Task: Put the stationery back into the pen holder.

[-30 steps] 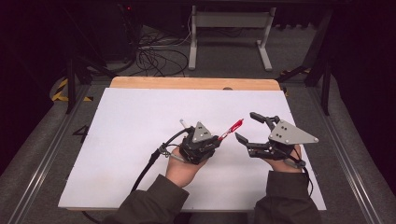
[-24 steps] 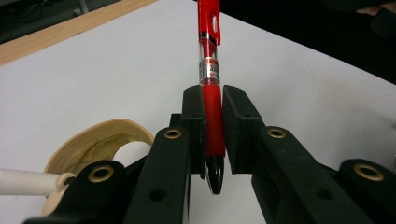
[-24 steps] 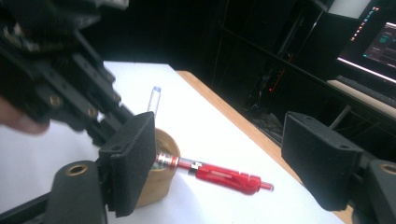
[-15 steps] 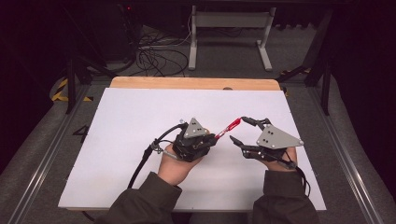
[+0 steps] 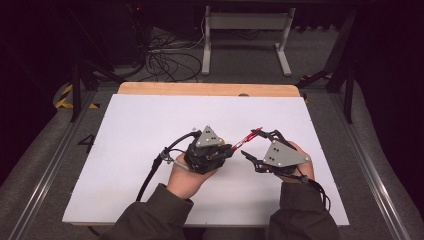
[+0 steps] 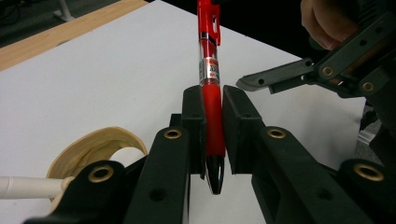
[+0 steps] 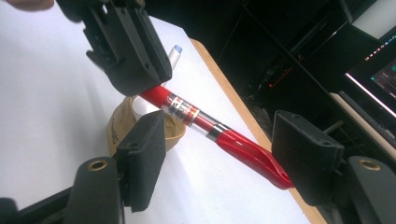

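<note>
The left gripper [image 5: 227, 150] is clamped on a red pen [image 6: 211, 98], its 2 black jaws pressing the pen's rubber grip section from both sides. In the left gripper view the pen stands between the jaws with its dark tip toward the camera and its clear barrel and red clip running away past the jaw tips. Just behind this gripper on the table lie a roll of tan tape [image 6: 95, 147] and a white stick [image 6: 28, 186].

The right gripper [image 5: 252, 145] faces the left one, and its jaws stand apart around the pen's clip end. In the right gripper view the clip end [image 7: 254, 156] lies in the gap, its tip at or very near the right-hand jaw pad; whether it touches cannot be told. The other pad stands clear of the barrel. These jaws have just been closing, with the pen between them.

Compared with 1 second ago, the high view shows the right gripper nearer the left one, its jaws now flanking the pen's far end rather than standing beside it. The left gripper has kept its grip. Both hands hover over the white table surface [image 5: 150, 115].
</note>
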`<state>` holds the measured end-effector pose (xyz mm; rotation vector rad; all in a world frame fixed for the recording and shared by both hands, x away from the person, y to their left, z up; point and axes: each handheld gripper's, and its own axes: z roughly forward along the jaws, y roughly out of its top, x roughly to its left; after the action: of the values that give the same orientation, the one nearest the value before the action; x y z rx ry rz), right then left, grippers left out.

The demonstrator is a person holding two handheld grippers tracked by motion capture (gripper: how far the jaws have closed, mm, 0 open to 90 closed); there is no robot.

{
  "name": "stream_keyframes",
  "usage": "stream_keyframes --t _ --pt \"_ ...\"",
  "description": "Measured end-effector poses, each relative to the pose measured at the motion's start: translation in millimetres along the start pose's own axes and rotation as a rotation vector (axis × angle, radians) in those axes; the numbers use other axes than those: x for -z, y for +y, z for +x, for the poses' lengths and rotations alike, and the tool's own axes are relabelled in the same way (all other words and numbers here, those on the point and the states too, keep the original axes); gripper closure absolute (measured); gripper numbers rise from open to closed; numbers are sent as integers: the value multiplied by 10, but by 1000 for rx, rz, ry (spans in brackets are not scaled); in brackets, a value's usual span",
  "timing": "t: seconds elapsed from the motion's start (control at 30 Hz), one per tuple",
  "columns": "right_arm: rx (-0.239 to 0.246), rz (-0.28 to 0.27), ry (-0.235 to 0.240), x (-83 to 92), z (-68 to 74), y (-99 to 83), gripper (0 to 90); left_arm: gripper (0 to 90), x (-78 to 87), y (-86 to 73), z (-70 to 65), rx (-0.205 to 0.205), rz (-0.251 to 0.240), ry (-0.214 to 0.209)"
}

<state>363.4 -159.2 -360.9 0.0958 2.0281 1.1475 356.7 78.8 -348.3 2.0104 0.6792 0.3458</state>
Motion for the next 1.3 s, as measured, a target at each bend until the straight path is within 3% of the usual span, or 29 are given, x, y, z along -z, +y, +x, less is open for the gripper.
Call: stream_keyframes --t 0.37,0.93,1.3 --pt "111 33 -37 -53 73 1 409 802 12 28 -32 1 6 -21" --pt "192 67 -76 -76 121 4 553 799 14 37 -14 19 1 -38" --pt "239 97 -51 -108 179 7 683 791 63 74 14 8 -17 -44"
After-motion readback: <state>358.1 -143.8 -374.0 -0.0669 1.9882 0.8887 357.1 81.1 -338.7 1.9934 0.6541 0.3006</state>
